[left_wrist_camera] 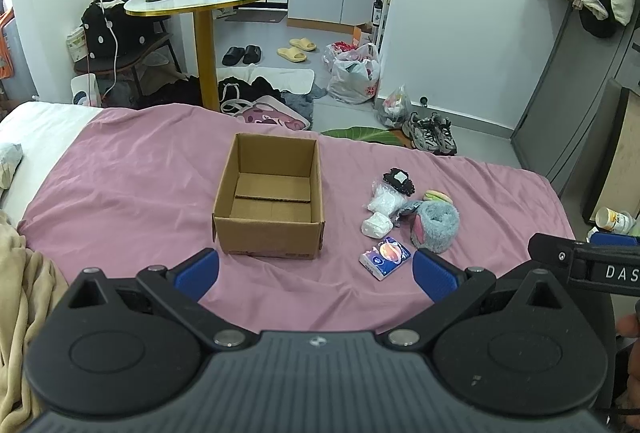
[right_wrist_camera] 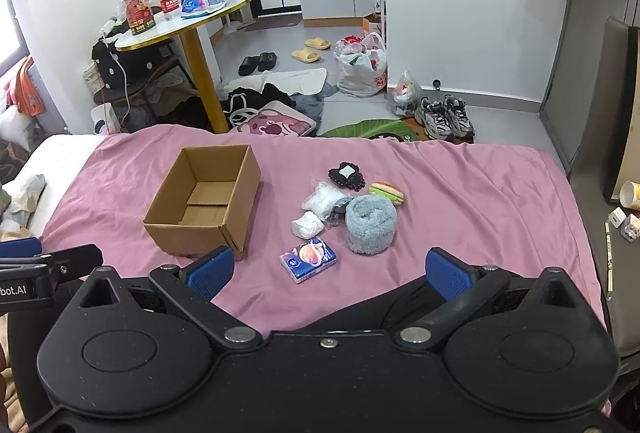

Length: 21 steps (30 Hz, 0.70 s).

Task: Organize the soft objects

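Both my hand-held grippers, left [left_wrist_camera: 316,265] and right [right_wrist_camera: 330,273], spread wide, empty | tissue pack [right_wrist_camera: 308,259] on bed beside cardboard box [right_wrist_camera: 204,201] | light, squashy; I'd pinch its long sides.

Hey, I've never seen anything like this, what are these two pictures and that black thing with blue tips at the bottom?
Each picture comes from a camera mounted on handheld tongs, one per hand, looking forward along the two blue-padded fingers. The left tongs and the right tongs are both open and hold nothing. Ahead is a bed with a pink sheet. On it stand an empty cardboard box and, beside it, a small pile of soft things: a fluffy blue roll, a tissue pack, white bundles, a burger-shaped toy.
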Available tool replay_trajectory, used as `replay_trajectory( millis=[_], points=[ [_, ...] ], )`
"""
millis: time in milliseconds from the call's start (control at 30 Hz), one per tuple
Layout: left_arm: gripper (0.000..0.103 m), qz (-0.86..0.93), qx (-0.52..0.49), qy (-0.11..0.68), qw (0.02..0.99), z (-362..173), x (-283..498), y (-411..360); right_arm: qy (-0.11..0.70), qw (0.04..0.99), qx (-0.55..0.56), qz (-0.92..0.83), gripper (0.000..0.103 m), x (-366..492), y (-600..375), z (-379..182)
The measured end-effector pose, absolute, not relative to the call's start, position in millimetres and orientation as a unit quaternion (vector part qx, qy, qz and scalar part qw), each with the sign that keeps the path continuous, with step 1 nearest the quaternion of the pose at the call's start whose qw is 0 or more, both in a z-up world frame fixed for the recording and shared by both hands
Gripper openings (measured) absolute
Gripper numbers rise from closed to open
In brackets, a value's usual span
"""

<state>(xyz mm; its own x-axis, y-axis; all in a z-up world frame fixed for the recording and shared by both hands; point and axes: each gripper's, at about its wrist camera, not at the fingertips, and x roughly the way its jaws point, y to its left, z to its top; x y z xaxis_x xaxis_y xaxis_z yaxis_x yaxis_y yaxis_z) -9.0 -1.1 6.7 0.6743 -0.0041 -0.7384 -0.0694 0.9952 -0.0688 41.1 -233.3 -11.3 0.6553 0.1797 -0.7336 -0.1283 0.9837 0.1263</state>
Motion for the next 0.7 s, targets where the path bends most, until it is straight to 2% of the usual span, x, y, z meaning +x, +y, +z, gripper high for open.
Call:
replay_trajectory(
  millis=[700],
  points=[
    [0.102,0.018,-0.044,0.401,0.915,9.5,-10.8,-1.7,0.406,0.909,0.030,0.086,0.103,40.1,-233.1,-10.9]
  ],
)
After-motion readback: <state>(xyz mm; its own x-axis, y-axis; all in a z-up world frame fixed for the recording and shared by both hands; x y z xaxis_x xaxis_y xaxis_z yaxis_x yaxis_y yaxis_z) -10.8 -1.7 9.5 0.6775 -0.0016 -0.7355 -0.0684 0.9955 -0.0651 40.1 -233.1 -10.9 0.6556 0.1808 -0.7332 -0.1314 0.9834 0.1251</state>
